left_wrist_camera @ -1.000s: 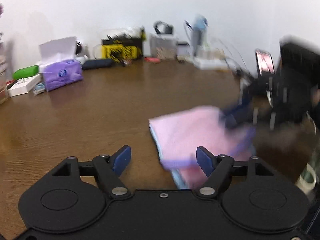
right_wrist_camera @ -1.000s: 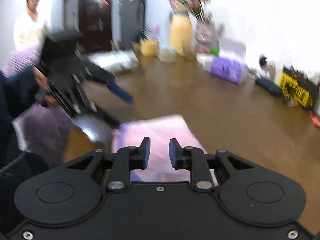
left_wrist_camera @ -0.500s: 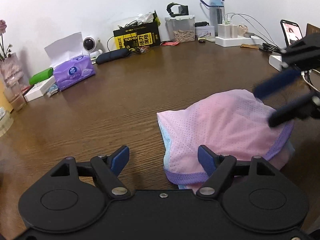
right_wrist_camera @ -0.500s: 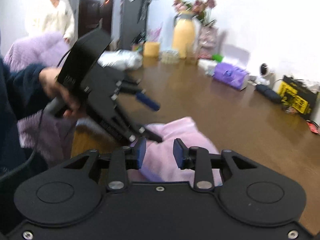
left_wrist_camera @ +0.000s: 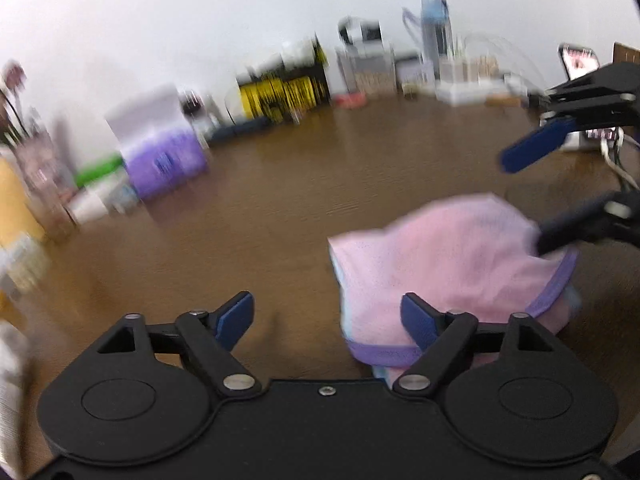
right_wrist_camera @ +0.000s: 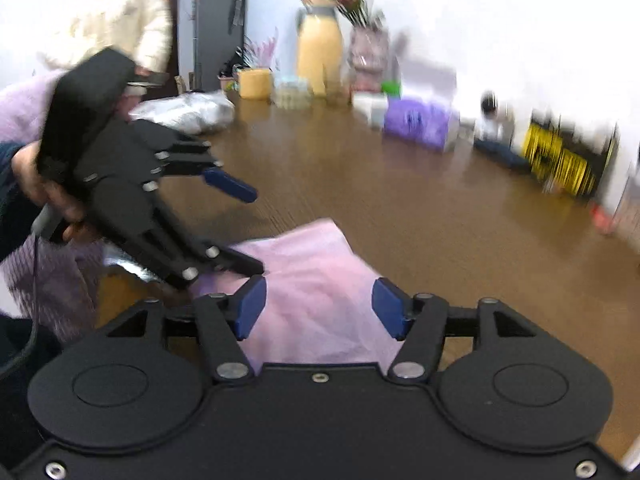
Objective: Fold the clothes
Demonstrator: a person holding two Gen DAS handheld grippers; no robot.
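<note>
A pink mesh garment (left_wrist_camera: 452,264) with purple trim lies folded on the brown table (left_wrist_camera: 304,200), a pale blue layer showing under it. My left gripper (left_wrist_camera: 328,316) is open, its right finger over the garment's near edge and nothing between its fingers. At the right of this view my right gripper (left_wrist_camera: 524,202) stands wide open, its lower finger against the garment's far side. In the right wrist view the garment (right_wrist_camera: 316,264) lies just ahead of the open right gripper (right_wrist_camera: 320,308). A hand (right_wrist_camera: 44,192) holds the left gripper (right_wrist_camera: 254,232), whose lower finger touches the cloth's left edge.
Along the back wall stand a purple tissue box (left_wrist_camera: 164,152), a yellow-black box (left_wrist_camera: 280,92), a water bottle (left_wrist_camera: 436,28) and a phone (left_wrist_camera: 580,60). A yellow vase (right_wrist_camera: 320,56), a silver bag (right_wrist_camera: 188,110) and a person in a cream cardigan (right_wrist_camera: 120,20) are at the far end.
My right gripper went from nearly shut to wide open above the garment. The left gripper stayed open and swung slightly, blurring its view. The garment has settled folded on the table.
</note>
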